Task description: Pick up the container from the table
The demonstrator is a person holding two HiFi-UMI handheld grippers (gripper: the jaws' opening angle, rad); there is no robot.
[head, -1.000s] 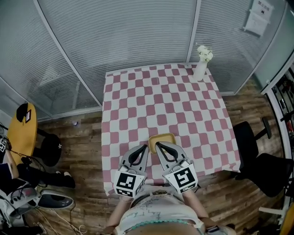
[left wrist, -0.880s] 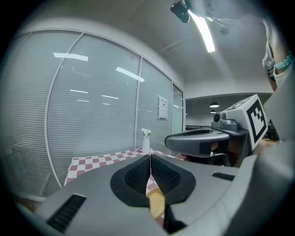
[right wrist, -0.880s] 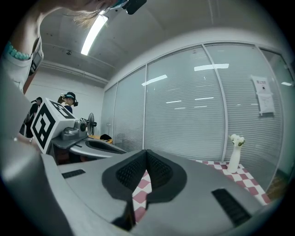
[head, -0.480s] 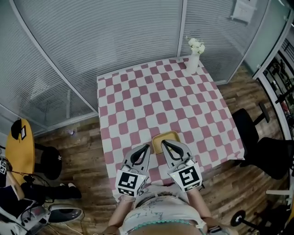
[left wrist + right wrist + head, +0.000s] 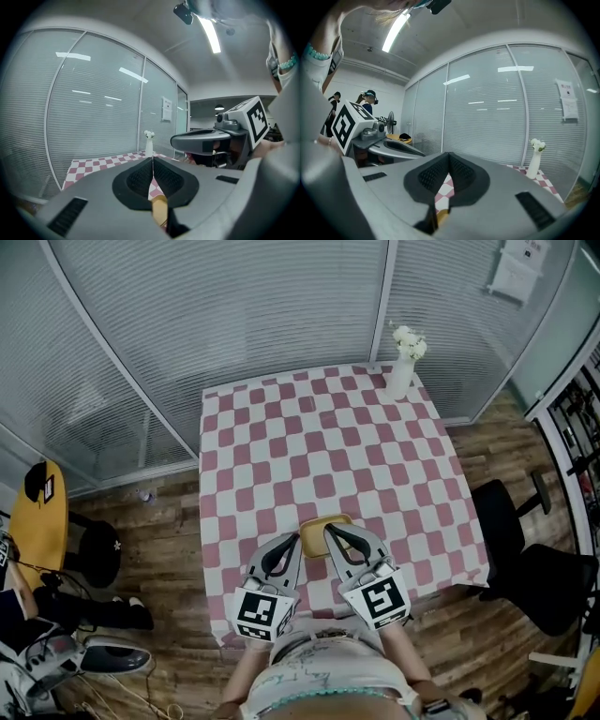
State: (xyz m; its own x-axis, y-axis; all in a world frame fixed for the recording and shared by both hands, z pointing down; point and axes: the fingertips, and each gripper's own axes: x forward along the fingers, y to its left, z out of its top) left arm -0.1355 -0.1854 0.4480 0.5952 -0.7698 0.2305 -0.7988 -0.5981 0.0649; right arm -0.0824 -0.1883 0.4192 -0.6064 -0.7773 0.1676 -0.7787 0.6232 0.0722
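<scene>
The left tool (image 5: 298, 540) is clenched: in the left gripper view its two dark pads meet in one thin line at the tips, and nothing is caught between them. The right tool (image 5: 328, 532) is clenched in the same way, its pads closed on each other and gripping nothing. Both tools lie side by side, pointing away from the person over the near part of the desk (image 5: 281, 442), which wears a pink-and-white checked cloth.

The container (image 5: 323, 521), a shallow yellow tray with rounded corners, sits flat on the cloth near the front edge, open side up. The left tool's tip is at its left rim and the right tool reaches over its right part; whether either one touches it cannot be told. Each gripper view shows a sliver of yellow low beneath the closed pads. The tray's long axis seems to run across the desk, side to side, though the tools hide its near part.
</scene>
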